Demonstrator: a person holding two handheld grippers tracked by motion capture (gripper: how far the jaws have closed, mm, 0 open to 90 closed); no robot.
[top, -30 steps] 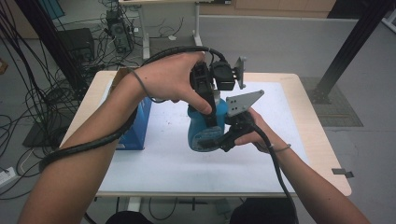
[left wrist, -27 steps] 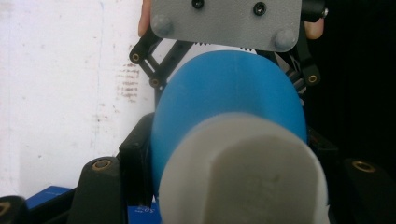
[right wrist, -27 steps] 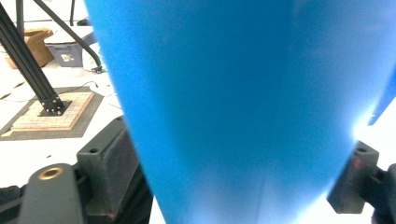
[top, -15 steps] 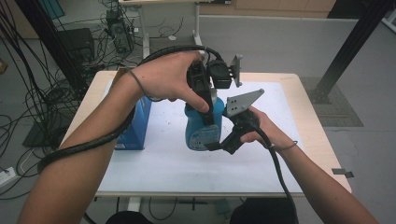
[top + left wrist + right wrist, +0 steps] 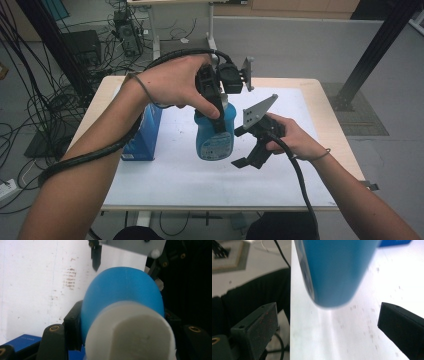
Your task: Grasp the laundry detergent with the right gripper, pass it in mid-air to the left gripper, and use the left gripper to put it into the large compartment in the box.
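In the high view, the left gripper (image 5: 216,107) sits at the centre of the frame, clamped on the upper part of a blue bottle (image 5: 215,134), which hangs upright above the white table top (image 5: 165,175); whether its base clears the surface I cannot tell from here. Just to the right of the bottle, the right gripper (image 5: 248,150) stands apart from it, jaws spread and nothing between them; they have just been opening. A blue box (image 5: 144,134) stands on the table left of centre, near the bottle but not touching it. In the left gripper view, the bottle (image 5: 122,292) takes up the middle and lower right of the frame, its white cap (image 5: 130,332) nearest the camera, with a black jaw pressed against its left flank at the lower left; the other gripper's parts show along the top edge. In the right gripper view, the bottle's rounded bottom end (image 5: 334,272) hangs in the upper middle, while the two black jaws sit wide at the lower left and lower right corners, well clear of it. By my reading, the handover to the left gripper is done: the right has let go and the left alone carries the bottle. What remains, seemingly, is to carry it somewhere or set it down.
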